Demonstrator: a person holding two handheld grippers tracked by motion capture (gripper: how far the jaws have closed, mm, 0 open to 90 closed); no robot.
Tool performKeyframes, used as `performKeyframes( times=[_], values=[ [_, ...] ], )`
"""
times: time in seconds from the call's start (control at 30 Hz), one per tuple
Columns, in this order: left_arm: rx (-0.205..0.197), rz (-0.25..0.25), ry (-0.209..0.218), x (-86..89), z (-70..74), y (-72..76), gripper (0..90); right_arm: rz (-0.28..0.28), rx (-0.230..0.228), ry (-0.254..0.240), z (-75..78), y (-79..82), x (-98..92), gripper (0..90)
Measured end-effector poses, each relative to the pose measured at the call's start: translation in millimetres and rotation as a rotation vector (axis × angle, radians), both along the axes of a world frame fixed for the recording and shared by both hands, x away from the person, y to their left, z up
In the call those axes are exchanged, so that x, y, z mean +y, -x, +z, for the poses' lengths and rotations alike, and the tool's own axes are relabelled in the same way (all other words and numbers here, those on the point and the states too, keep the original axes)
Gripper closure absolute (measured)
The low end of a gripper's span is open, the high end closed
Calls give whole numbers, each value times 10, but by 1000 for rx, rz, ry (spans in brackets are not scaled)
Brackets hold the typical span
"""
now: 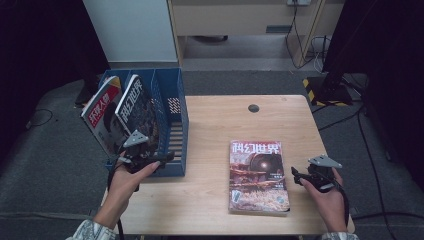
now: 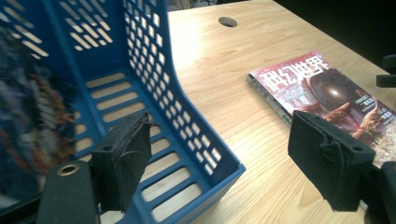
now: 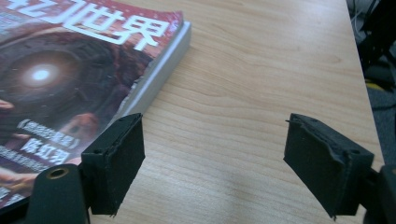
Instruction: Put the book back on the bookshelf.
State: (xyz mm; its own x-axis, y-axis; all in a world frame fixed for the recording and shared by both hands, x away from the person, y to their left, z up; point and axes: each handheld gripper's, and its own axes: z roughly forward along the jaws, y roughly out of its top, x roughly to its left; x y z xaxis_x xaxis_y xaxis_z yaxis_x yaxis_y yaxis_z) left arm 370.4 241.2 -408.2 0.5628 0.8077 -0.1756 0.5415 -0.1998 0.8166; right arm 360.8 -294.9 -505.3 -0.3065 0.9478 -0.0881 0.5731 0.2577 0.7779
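Both grippers' jaws apart, empty, blue file rack (image 1: 172, 125) holding two magazines (image 1: 120, 112), third magazine (image 1: 257, 175) on table (image 1: 210, 130)

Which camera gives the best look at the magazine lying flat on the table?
The high view: the whole magazine lies in frame, cover up. The left gripper view catches it at an angle, partly behind a pad; the right gripper view shows one corner close up.

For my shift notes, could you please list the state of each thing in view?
Blue plastic file rack: upright, two magazines leaning inside, right slot empty.
Red-covered magazine: closed, flat on the wooden table.
Left gripper: open, empty.
Right gripper: open, empty, beside the magazine.
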Motion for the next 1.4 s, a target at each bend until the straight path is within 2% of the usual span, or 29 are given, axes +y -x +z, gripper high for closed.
performKeyframes(
  times=[0.1, 0.13, 0.2, 0.27, 0.3, 0.47, 0.57, 0.7, 0.83, 0.9, 0.97, 1.1, 1.13, 1.17, 1.2, 1.27, 1.4],
  values=[
    [9, -8, -18, -97, -55, -51, 205, 22, -12, 6, 30, 50, 28, 215],
    [7, -9, -16, -126, -56, -63, 205, 33, -6, 6, 46, 85, 32, 221],
    [-12, -18, -16, -179, -18, -75, 204, 59, -23, 3, 76, 160, 39, 245],
    [-40, -45, -71, -270, 31, -75, 200, 78, -28, -6, 104, 230, 37, 285],
    [-45, -66, -85, -316, 49, -77, 198, 86, -36, -12, 107, 252, 35, 309],
    [-50, -115, -76, -552, 80, -84, 194, 113, -42, -22, 83, 239, 69, 433],
    [-40, -157, -63, -752, 32, -82, 193, 140, -44, -25, 73, 233, 117, 516],
    [-38, -206, -94, -1044, -103, -65, 192, 148, -85, -11, 92, 268, 181, 667],
    [-14, -255, -64, -1314, -264, -94, 212, 155, -107, -24, 104, 280, 226, 759],
    [-7, -270, -51, -1443, -353, -105, 216, 152, -98, -45, 106, 271, 239, 756],
    [-2, -274, -66, -1552, -457, -91, 208, 157, -96, -70, 109, 270, 254, 714],
    [41, -283, -57, -1660, -701, -8, 201, 190, -67, -138, 105, 281, 303, 518],
    [46, -288, -69, -1670, -747, 26, 201, 207, -56, -153, 95, 282, 324, 468],
    [41, -296, -102, -1679, -781, 58, 202, 223, -46, -161, 91, 281, 344, 426],
    [39, -296, -120, -1682, -808, 83, 202, 237, -40, -171, 86, 275, 366, 409],
    [49, -300, -109, -1680, -854, 115, 201, 249, -31, -178, 75, 267, 407, 361],
    [95, -306, -109, -1766, -947, 131, 187, 261, 10, -167, 19, 230, 441, 274]
  ],
)
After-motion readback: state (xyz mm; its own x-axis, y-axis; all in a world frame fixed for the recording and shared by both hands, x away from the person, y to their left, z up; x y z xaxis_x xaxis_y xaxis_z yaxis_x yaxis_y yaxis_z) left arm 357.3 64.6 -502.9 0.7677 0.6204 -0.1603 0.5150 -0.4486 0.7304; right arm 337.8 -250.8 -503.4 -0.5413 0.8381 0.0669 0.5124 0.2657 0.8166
